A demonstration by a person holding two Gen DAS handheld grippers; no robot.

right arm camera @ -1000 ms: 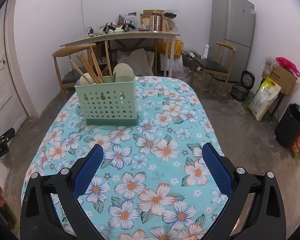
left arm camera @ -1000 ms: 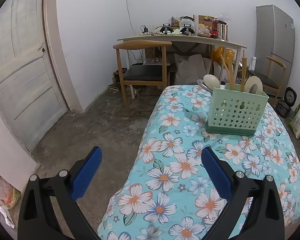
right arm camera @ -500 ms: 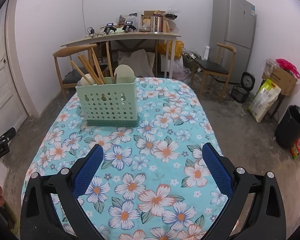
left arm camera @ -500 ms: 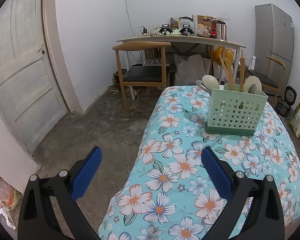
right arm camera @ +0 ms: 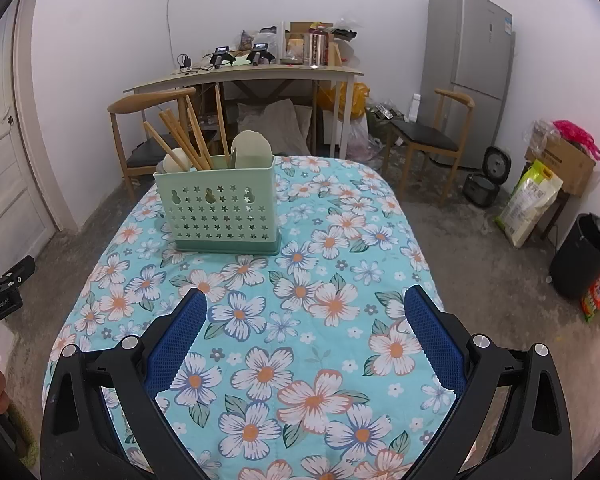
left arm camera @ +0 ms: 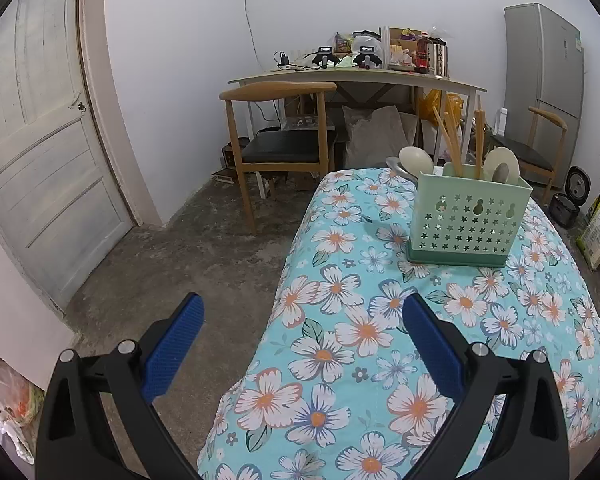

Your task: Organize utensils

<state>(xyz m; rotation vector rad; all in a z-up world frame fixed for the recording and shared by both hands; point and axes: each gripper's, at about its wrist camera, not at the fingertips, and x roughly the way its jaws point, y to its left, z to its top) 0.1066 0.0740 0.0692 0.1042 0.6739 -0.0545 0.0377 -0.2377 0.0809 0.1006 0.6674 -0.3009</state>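
Utensils (right arm camera: 196, 142) already stand in the green basket (right arm camera: 220, 212); none lie loose on the table (right arm camera: 340, 280). Both claws, left (left arm camera: 302, 328) and right (right arm camera: 306, 320), gape wide, empty.

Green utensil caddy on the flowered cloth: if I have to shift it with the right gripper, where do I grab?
Probably the top rim of the green utensil caddy, at its right end, coming from above with one of the fingers inside and one outside. The thin upright wall suits that, and the chopsticks lean out at the other end. The right gripper is open.
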